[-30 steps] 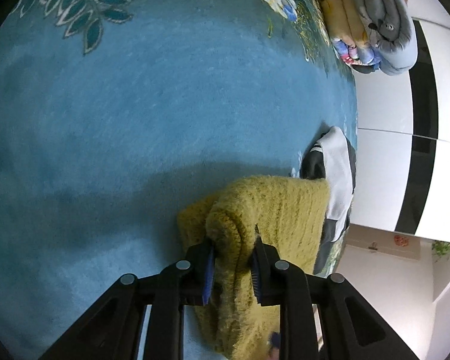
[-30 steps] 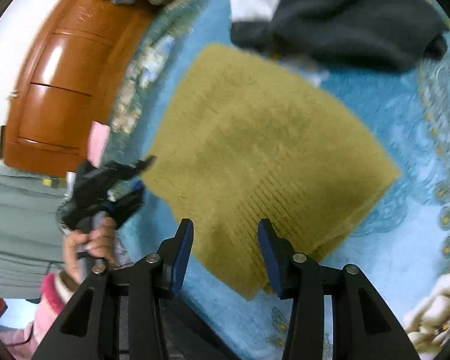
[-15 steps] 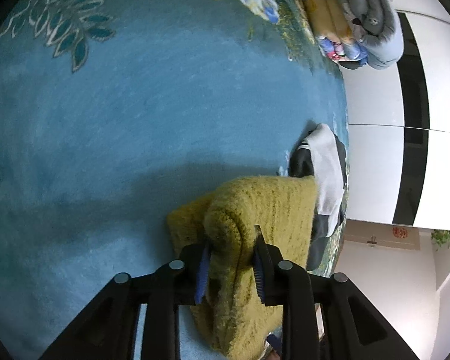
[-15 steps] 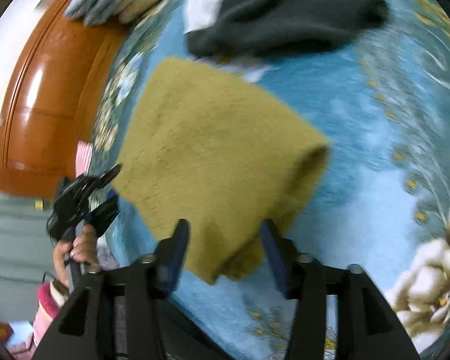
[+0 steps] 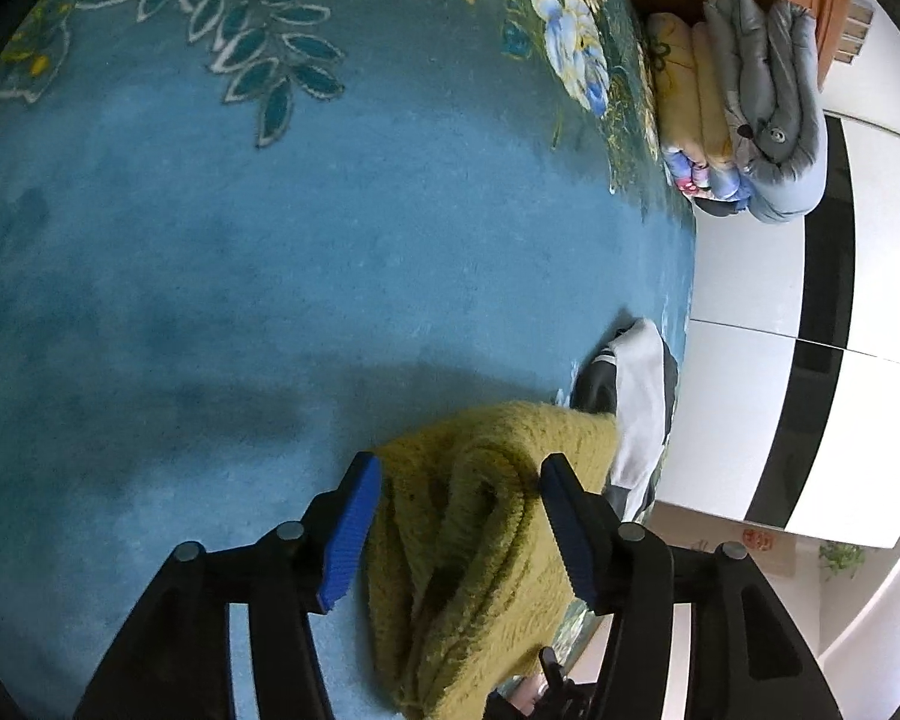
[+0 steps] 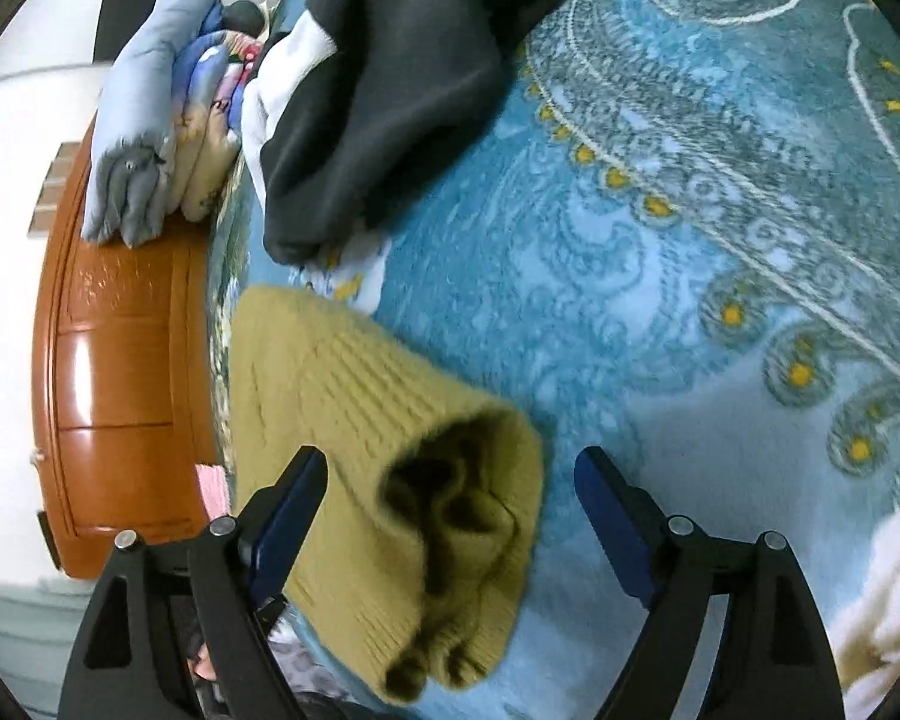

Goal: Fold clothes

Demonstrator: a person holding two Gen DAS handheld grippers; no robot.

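The left hand-held gripper (image 5: 459,522) stands with its jaws spread wide, the folded mustard-yellow knitted sweater (image 5: 486,546) lying loose between them on the blue patterned bed cover (image 5: 270,276). The right hand-held gripper (image 6: 450,516) is likewise agape over the sweater's near end (nothing pinched). A dark grey and white garment (image 6: 390,78) lies beyond, near a stack of folded bedding (image 5: 744,102).

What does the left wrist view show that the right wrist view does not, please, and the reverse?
Only the left wrist view shows the leaf motif on the blue rug and the black-and-white wall panels. Only the right wrist view shows the rug's swirl border with yellow dots and the wooden drawer fronts. Both show the yellow knit sweater between open jaws, the dark and white garment, and the stacked bedding.
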